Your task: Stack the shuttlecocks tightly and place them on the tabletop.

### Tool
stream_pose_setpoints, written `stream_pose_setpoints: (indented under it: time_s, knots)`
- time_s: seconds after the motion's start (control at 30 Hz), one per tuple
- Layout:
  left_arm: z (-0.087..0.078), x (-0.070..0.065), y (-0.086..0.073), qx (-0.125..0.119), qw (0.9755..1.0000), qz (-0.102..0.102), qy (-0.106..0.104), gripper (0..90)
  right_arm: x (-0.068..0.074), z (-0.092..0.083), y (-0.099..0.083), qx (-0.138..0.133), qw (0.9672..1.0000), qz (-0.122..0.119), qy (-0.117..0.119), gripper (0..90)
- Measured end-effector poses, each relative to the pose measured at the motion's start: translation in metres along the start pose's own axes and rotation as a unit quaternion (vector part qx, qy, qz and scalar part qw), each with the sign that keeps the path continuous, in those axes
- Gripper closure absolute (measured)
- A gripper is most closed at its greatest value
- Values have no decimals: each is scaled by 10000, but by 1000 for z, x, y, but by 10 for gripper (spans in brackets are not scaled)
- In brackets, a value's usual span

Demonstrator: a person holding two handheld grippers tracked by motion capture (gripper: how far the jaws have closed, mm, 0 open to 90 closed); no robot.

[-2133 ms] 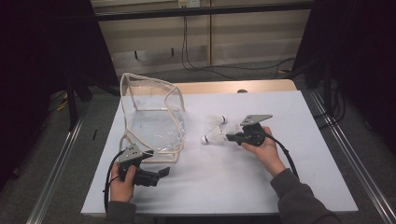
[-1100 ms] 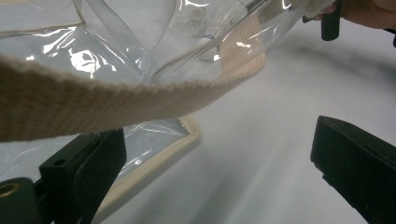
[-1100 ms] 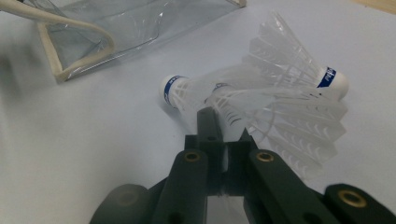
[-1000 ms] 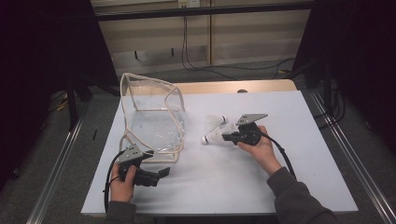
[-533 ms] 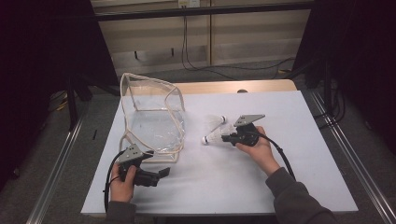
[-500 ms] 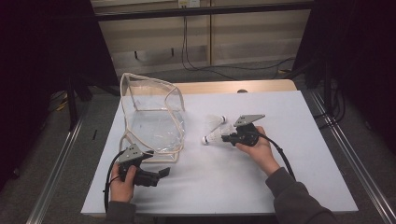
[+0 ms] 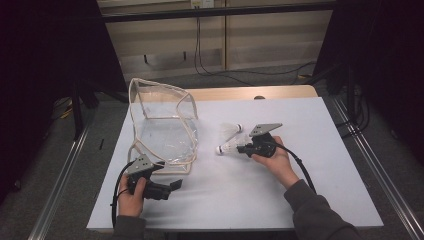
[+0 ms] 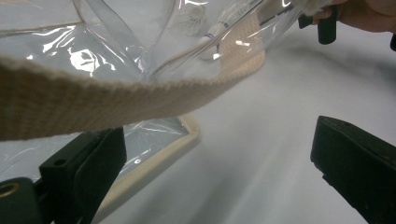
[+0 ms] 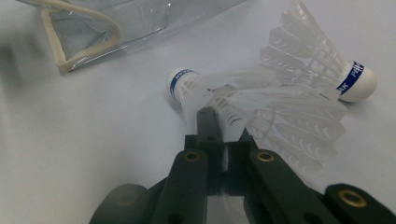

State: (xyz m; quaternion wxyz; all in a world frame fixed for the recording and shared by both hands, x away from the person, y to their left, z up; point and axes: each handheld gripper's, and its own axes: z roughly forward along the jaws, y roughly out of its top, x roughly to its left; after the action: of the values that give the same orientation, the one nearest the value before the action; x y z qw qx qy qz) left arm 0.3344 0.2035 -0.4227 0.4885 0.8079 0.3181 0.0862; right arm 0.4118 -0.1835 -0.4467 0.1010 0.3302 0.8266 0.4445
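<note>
Since the earlier frame nothing has moved: our right gripper [image 9: 219, 128] keeps its jaws clamped on the feather skirt of one shuttlecock [image 9: 201, 93] beside a second [image 9: 322, 79] on the table [image 7: 225, 200], while our left gripper [image 8: 219, 172] rests open beside the bag [image 7: 165, 125].

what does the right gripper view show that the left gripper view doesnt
Right gripper view: the right gripper shut on the feathers of one shuttlecock, with a second shuttlecock lying beside it. Left gripper view: the left gripper with jaws wide apart and nothing between them, under the bag's woven strap. Both: the clear bag on the white table.
</note>
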Motion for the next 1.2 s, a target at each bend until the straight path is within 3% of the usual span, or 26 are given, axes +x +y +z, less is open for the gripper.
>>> stream_pose_setpoints:
  time_s: [0.27,0.57,0.97,1.2]
  knots:
    - [0,0,0,-4,10000,-2,3,37,0,2,-1,73,10000,25,21,870]
    - [0,0,0,-8,10000,1,1,37,-2,-1,-3,163,9998,90,-71,780]
    - [0,0,0,4,10000,24,28,37,-5,-15,-8,139,9996,161,-163,672]
    - [0,-1,1,-17,10000,21,13,37,-7,-22,-11,126,9995,246,-153,660]
